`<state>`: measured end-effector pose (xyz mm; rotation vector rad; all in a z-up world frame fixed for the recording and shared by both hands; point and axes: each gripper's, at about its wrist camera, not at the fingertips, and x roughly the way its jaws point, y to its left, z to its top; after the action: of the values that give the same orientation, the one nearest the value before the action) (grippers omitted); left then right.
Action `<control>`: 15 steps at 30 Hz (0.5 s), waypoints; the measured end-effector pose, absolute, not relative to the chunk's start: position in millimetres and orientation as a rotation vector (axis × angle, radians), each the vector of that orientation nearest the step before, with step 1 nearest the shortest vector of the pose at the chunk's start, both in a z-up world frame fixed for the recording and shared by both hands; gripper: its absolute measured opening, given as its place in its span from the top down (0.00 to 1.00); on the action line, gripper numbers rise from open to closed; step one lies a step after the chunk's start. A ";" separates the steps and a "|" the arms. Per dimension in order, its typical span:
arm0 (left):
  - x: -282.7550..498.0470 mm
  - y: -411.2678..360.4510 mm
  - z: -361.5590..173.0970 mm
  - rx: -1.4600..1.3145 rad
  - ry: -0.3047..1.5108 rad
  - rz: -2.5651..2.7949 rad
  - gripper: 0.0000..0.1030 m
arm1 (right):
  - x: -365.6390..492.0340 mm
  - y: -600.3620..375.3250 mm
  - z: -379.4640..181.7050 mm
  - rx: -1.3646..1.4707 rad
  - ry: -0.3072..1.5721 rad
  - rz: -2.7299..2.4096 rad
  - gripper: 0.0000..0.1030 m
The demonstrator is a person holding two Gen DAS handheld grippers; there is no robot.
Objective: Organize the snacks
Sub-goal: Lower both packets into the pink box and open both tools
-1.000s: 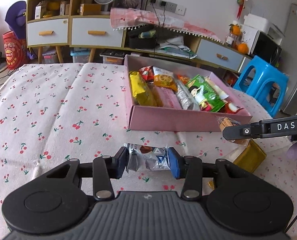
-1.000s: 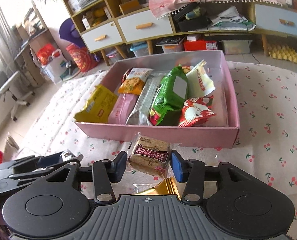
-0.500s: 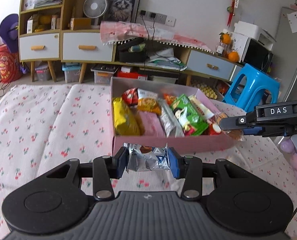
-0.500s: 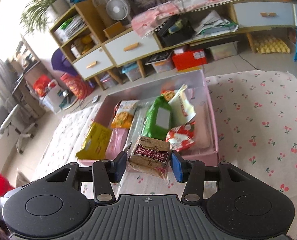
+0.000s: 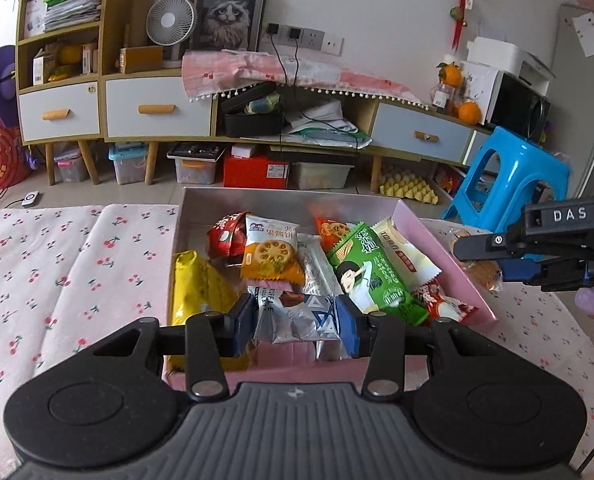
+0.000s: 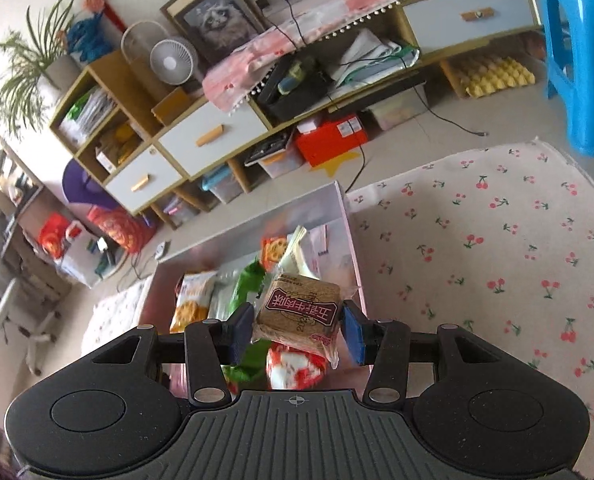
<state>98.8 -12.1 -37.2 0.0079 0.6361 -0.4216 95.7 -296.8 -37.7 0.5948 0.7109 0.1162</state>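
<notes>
Snack pack [image 5: 297, 317] lettered "RUFFLE", gripper marked "DAS" [image 5: 497, 256]

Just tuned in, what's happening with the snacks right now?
A person is loading snacks into the pink box with both claws. The left claw grips a silver chocolate packet above the box's near edge. The right claw holds a brown biscuit pack over the box's right side. Neither is released yet. Several packets already lie inside, including a green one.
</notes>
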 end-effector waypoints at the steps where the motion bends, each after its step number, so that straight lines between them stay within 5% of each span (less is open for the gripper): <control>1: 98.7 -11.9 -38.2 0.010 0.636 -0.418 0.60 | 98.4 -296.7 -39.2 0.599 0.711 0.119 0.55; 15: 103.7 -22.2 -44.0 0.054 0.621 -0.412 0.57 | 112.6 -290.5 -46.4 0.594 0.714 0.134 0.50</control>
<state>103.7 -22.2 -44.0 0.0536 0.6213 -0.4119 112.6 -290.5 -46.4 0.5940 0.7144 0.1341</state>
